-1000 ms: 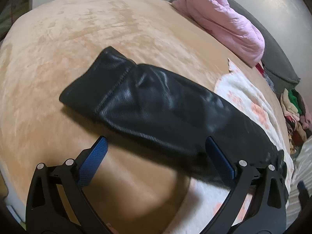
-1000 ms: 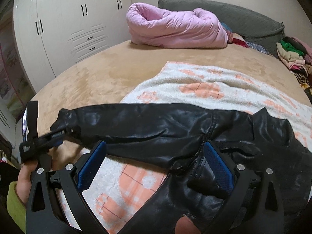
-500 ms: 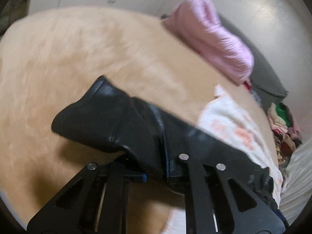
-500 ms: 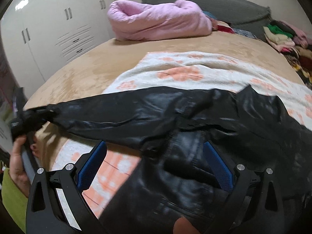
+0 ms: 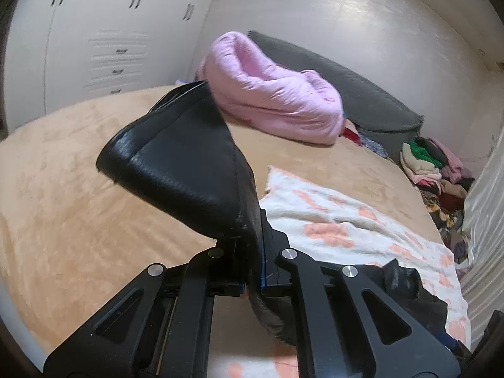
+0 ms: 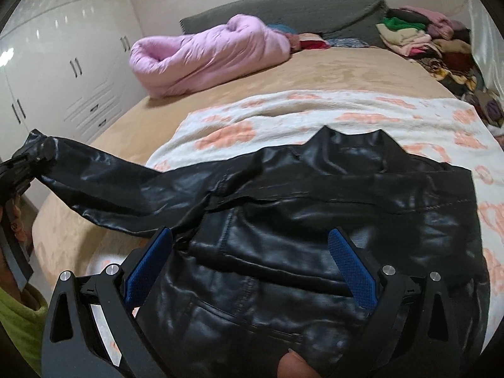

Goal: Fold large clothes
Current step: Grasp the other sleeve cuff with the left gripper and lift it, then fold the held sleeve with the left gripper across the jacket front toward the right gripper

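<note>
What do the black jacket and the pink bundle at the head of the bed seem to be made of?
Black jacket: leather or faux leather, which one unclear; glossy highlights, pebbled grain, stitched seams. Pink bundle: probably padded, quilted fabric; matte, puffy folds.

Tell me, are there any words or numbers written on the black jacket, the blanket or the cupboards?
None can be read.
Black leather jacket: no label or brand shows.
Flowered blanket: only peach flower shapes, no letters.
White wardrobe: handles and slats only, no signs.
</note>
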`<action>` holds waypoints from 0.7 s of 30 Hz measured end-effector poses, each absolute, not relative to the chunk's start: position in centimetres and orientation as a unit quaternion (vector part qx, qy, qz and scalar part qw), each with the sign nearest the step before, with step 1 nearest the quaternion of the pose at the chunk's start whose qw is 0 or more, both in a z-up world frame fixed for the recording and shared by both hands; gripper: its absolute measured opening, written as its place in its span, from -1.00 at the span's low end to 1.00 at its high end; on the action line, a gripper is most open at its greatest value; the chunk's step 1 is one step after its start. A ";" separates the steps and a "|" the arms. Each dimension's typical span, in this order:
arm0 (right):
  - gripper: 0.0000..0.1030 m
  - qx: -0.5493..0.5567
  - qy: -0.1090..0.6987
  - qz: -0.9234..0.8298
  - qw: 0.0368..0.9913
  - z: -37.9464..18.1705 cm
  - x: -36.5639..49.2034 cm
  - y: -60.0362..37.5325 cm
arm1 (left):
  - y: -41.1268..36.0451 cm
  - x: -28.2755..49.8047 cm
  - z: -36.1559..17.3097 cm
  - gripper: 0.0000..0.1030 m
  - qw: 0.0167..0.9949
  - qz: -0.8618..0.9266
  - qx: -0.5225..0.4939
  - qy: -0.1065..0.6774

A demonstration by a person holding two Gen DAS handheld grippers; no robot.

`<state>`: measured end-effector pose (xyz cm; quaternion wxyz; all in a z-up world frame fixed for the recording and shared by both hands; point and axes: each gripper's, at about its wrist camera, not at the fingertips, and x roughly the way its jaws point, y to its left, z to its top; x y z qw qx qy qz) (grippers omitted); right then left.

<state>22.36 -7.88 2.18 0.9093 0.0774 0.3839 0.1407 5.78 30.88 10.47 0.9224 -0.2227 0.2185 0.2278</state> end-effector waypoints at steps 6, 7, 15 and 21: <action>0.91 0.112 0.367 0.129 0.915 3.2 21.6 -11.0 | 26.9 7.8 12.8 -0.99 0.937 0.198 -0.190 0.218; 0.91 0.117 0.364 0.126 0.915 3.3 21.5 -11.6 | 26.2 8.1 13.2 -0.99 0.939 0.191 -0.184 0.218; 0.92 0.166 0.345 0.086 0.920 3.6 20.2 -17.2 | 20.8 10.7 14.9 -0.99 0.952 0.143 -0.163 0.216; 0.91 0.199 0.335 0.063 0.919 3.4 19.3 -21.2 | 15.8 13.2 15.2 -1.00 0.959 0.100 -0.136 0.228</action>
